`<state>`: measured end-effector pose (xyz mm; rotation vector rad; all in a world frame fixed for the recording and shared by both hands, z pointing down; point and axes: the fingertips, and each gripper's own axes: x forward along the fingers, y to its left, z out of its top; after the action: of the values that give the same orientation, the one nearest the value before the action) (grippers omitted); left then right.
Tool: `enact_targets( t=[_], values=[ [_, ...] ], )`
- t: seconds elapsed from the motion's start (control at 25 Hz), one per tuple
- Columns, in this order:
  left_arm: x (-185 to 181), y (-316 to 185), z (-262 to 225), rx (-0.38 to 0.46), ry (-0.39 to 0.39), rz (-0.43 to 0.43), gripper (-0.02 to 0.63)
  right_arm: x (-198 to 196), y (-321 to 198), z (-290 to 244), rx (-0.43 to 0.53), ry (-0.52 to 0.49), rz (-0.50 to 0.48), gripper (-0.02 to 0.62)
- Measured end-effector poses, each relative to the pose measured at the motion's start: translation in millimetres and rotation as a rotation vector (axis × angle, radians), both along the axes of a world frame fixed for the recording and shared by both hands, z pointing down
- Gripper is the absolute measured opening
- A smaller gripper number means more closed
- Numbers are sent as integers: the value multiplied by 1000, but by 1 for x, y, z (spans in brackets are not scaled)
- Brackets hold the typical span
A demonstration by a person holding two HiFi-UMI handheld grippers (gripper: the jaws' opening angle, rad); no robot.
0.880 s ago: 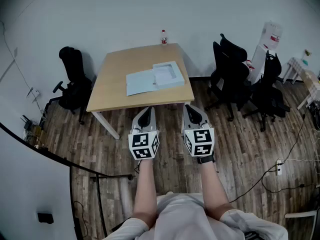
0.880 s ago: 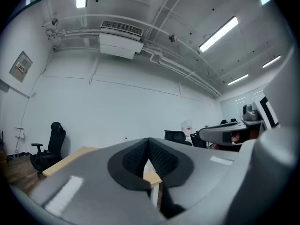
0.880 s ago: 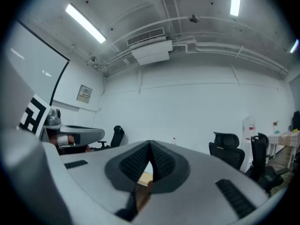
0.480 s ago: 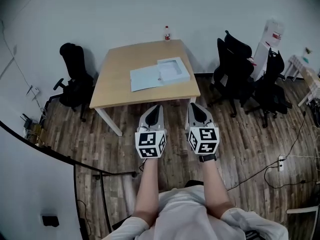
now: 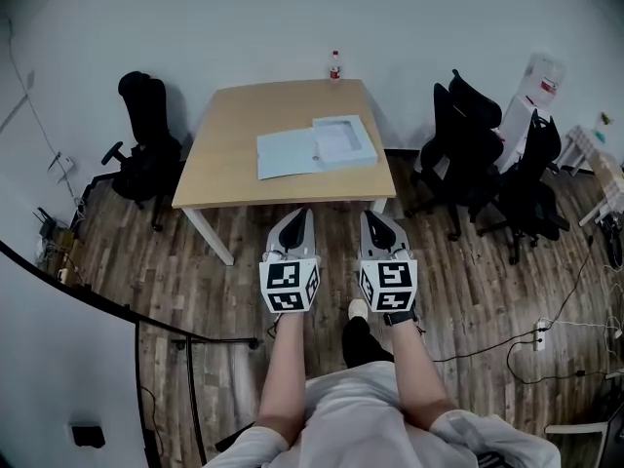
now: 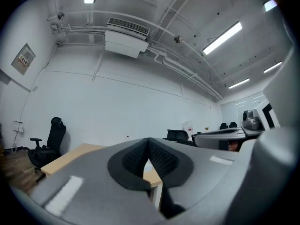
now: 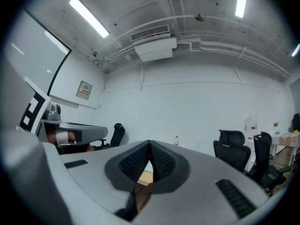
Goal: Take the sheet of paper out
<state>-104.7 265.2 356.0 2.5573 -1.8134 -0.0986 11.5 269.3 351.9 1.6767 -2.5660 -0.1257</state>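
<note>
While you hold both grippers level just short of the table's near edge, neither has anything in it. Left gripper: jaws fully together, pads meeting at the tips, nothing between them. Right gripper: same, closed and empty. Both sit off the table, side by side over the wood floor, noses pointing at its near edge.

The sheet of paper lies on the table in the right half of the open light-blue folder. That's on the table's right side, roughly midway between its near and far edges. It's well apart from both grippers and lines up closer with the right one. A small bottle stands at the table's far edge and a black chair stands left of the table.
</note>
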Motion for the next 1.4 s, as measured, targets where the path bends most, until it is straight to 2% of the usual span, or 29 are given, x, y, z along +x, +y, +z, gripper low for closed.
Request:
enact_targets(
  t=[0.32, 0.72, 0.92, 1.12, 1.24, 1.4],
  values=[
    [-11, -89, -3, 0, -17, -57, 9, -20, -96, -7, -2, -43, -86, 12],
    [-5, -212, -22, 10, -48, -110, 9, -35, -235, -25, -10, -86, -194, 12],
    [-23, -271, -28, 8, -54, -177, 9, -40, -293, -30, 4, -67, -236, 12],
    [-26, -320, -26, 8, -63, -218, 9, -31, -349, -32, 10, -80, -249, 12],
    [-25, -346, -27, 13, -78, -233, 9, -30, -375, -31, 25, -56, -258, 12],
    [-31, -360, 5, -51, -113, -246, 9, -31, -398, 0, 3, -4, -231, 12]
  ],
)
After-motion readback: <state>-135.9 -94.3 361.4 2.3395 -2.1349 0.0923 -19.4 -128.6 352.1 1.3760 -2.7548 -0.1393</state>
